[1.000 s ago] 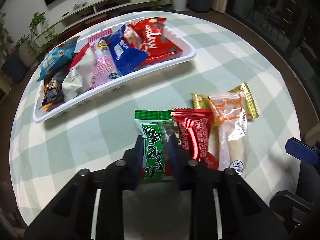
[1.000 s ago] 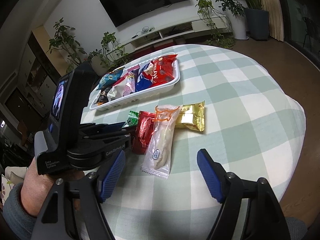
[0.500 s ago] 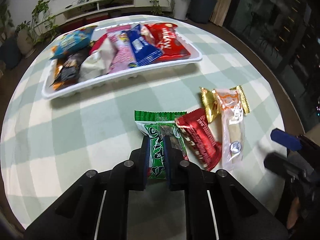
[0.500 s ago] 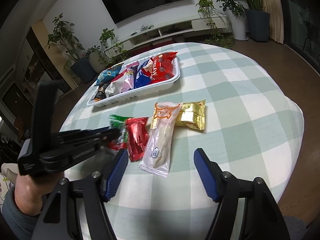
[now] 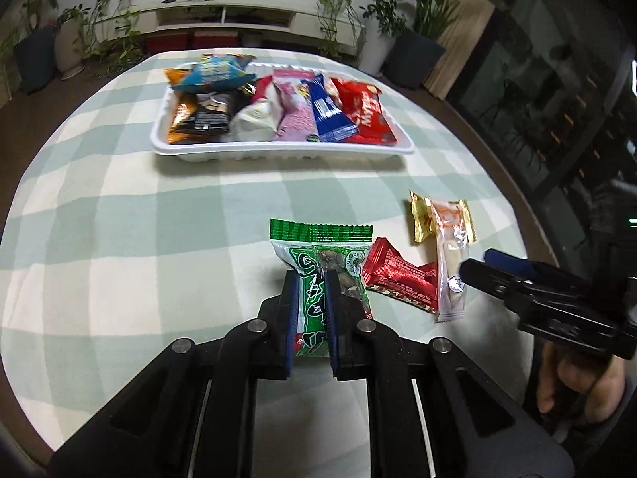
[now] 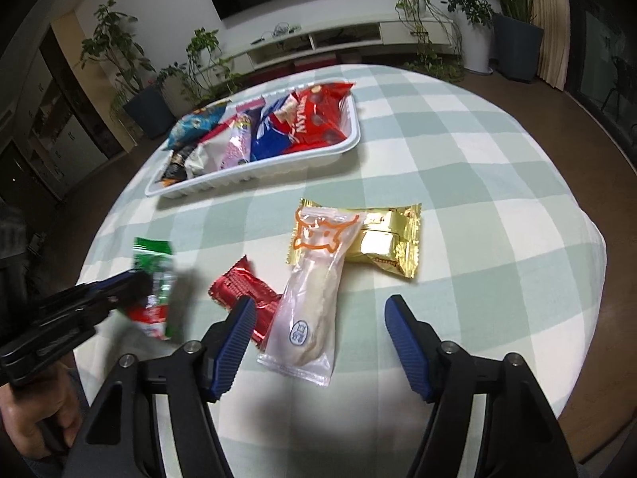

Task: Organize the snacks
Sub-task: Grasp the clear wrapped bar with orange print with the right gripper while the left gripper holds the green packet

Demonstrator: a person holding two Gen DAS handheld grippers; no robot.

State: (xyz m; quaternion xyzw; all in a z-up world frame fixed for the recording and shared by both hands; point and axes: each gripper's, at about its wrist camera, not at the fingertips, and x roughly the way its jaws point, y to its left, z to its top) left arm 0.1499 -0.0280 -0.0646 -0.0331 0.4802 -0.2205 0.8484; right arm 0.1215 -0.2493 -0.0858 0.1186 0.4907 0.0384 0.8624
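Green snack packet [image 5: 318,275] pinched between the closed fingers of the left gripper [image 5: 312,279], at 6 o'clock over the round table's green-and-white checked cloth [image 5: 119,215]. Right gripper [image 6: 318,310] spread wide, holding nothing, above a clear-wrapped bar [image 6: 312,294]. Beside it: one red packet [image 6: 243,290], one gold packet [image 6: 386,239]. At 12 o'clock, white tray [image 5: 278,153] with about seven snacks. Beyond: potted plants, TV console.

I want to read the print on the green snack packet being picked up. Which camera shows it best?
The left wrist view: the green packet sits sharp and face-on, pinched between the left tongs. In the right wrist view the packet is motion-blurred, seen at an angle and partly hidden by those tongs.
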